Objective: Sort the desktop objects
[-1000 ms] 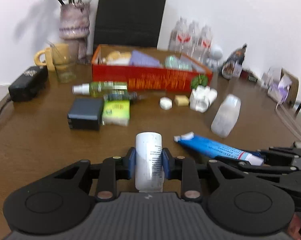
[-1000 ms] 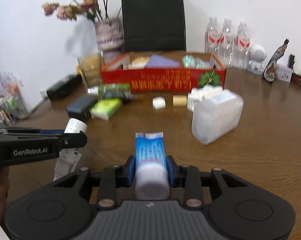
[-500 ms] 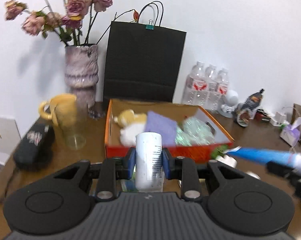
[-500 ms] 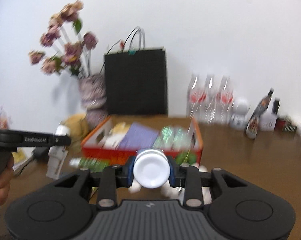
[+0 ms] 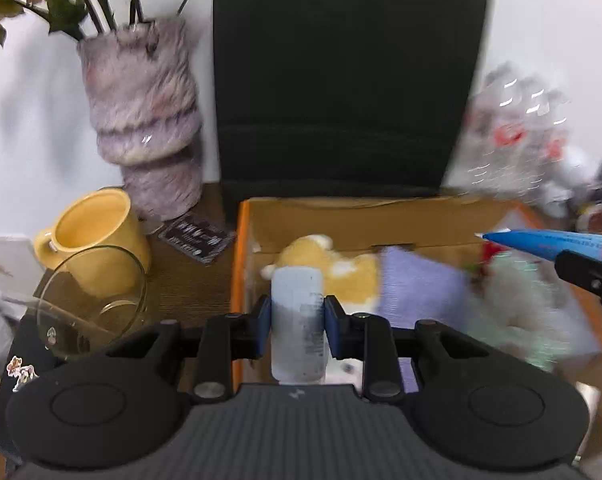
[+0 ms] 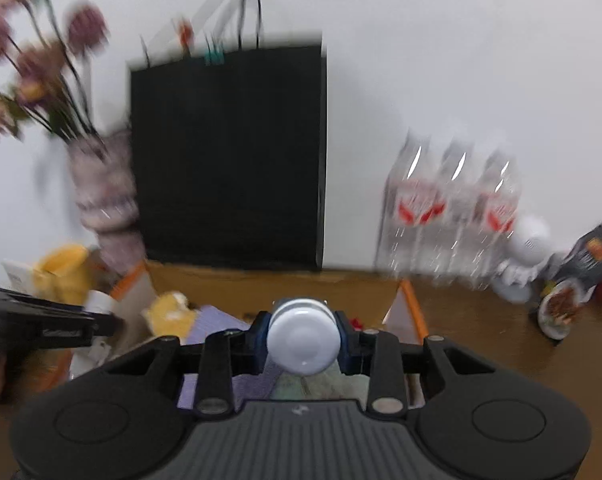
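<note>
Left gripper (image 5: 297,322) clamped on white bottle (image 5: 298,320), blue pads pressing both sides, bottle upright between fingers. It's held over the near-left part of the orange box (image 5: 237,264), above the box's front rim. Right gripper (image 6: 301,338) clamped on blue tube (image 5: 549,244); in right wrist view only the tube's white cap (image 6: 303,340) shows, facing the camera, pads tight on either side. In left wrist view the tube pokes in from the right, lying roughly level above the right side of the box, crimped end pointing left.

Inside box: yellow plush (image 5: 325,258) at back-left, purple cloth (image 5: 417,292) in the middle, blurry greenish bundle (image 5: 517,308) to the right. Contents partly smeared by motion blur.

Left of box on brown table (image 5: 189,280): yellow mug (image 5: 97,240), glass cup (image 5: 89,300) just in front of it, touching or overlapping in view. Vase (image 5: 141,120) with flowers behind mug, small dark card (image 5: 197,236) between vase and box. Black bag (image 5: 341,80) stands directly behind box against white wall. Water bottles (image 6: 453,216) right of bag, blurred. White round figure (image 6: 529,248) and a dark packet (image 6: 585,264) further right on table.

Left gripper also visible in right wrist view at left edge (image 6: 61,326), bottle top just above it.
</note>
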Tool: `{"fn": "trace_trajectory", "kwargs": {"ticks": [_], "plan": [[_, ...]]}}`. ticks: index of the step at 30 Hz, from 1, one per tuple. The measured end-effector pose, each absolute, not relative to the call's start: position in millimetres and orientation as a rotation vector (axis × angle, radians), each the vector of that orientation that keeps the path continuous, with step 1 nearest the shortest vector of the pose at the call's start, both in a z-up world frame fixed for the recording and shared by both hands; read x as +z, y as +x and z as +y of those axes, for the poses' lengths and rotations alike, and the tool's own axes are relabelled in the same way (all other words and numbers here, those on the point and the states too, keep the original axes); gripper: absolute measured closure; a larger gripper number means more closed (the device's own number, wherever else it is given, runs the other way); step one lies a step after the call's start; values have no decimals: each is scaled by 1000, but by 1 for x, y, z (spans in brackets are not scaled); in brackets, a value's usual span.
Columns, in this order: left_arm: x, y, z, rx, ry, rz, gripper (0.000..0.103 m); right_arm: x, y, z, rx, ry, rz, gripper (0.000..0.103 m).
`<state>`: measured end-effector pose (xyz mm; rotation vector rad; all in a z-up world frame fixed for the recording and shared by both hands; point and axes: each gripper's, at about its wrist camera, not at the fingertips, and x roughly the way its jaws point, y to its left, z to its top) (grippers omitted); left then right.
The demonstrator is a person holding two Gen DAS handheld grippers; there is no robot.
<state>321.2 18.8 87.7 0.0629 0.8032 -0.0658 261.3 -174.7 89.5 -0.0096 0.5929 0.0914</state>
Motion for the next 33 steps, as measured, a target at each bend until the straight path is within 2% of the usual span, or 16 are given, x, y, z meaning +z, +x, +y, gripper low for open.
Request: {"fn": "trace_trajectory", "kwargs": {"ticks": [1, 2, 4, 5, 7, 8, 9, 13, 20, 24, 29, 33], "plan": [[81, 327, 17, -62, 86, 823, 72, 77, 279, -171, 90, -17, 644, 71], [75, 330, 15, -53, 100, 839, 61, 65, 292, -167, 92, -32, 699, 71], [72, 328, 18, -77, 74, 854, 48, 46, 311, -162, 92, -63, 806, 69], [74, 323, 19, -89, 67, 848, 47, 44, 312, -161, 95, -71, 839, 67], [81, 308, 21, -100, 77, 817, 44, 50, 301, -165, 107, -60, 857, 51], [85, 301, 22, -98, 77, 807, 41, 56, 293, -169, 114, -47, 853, 38], [90, 292, 23, -89, 74, 800, 39, 62, 285, -173, 116, -33, 849, 31], [111, 251, 18, -80, 81, 745, 28, 89, 245, -195, 92, 34, 834, 30], [127, 135, 3, -133, 48, 627, 5, 106, 133, -196, 161, 49, 707, 21], [107, 60, 3, -131, 45, 563, 0, 92, 50, -190, 174, 40, 598, 11], [51, 1, 2, -106, 79, 601, 0, 43, -24, -189, 116, -18, 578, 10], [16, -14, 2, -87, 66, 686, 0, 7, -32, -187, 107, -63, 668, 11]]}}
